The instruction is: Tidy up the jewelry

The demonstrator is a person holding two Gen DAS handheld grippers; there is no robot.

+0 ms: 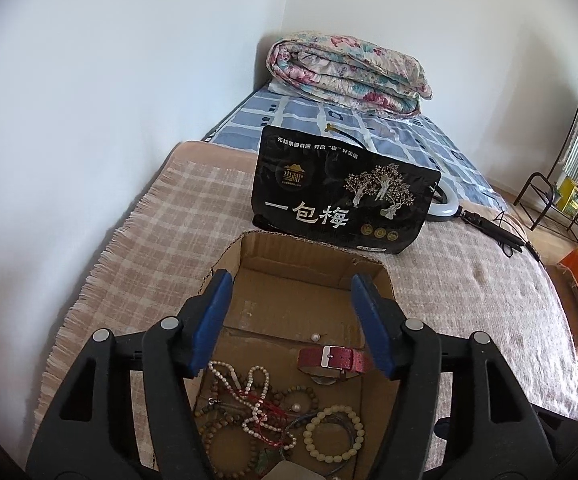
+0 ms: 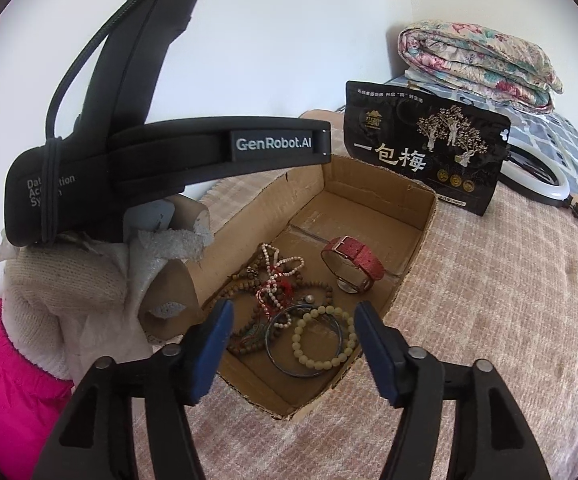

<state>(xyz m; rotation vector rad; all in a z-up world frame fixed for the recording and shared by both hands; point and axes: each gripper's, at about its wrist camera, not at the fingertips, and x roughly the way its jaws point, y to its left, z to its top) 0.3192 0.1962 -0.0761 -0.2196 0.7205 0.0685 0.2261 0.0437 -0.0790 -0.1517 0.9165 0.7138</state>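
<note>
An open cardboard box [image 1: 377,276] [image 2: 421,232] sits on a bed and holds tangled jewelry. Inside lie a red-strap watch [image 1: 335,358] [image 2: 355,262], a pale green bead bracelet [image 1: 335,434] [image 2: 323,338], a white pearl strand [image 1: 255,396] [image 2: 277,270], brown wooden bead strings [image 1: 217,430] [image 2: 245,320] and a dark bangle [image 2: 305,344]. My left gripper [image 1: 291,280] hovers open and empty over the box. My right gripper [image 2: 291,312] is open and empty above the box's near end. The left gripper's black body [image 2: 169,152], held by a gloved hand, shows at left in the right wrist view.
A black snack bag [image 1: 341,196] [image 2: 425,148] stands behind the box. A ring light [image 2: 541,180] lies beyond it. A folded floral quilt [image 1: 349,72] [image 2: 477,64] sits at the bed's far end. A wall runs along the left; a metal rack [image 1: 561,196] stands right.
</note>
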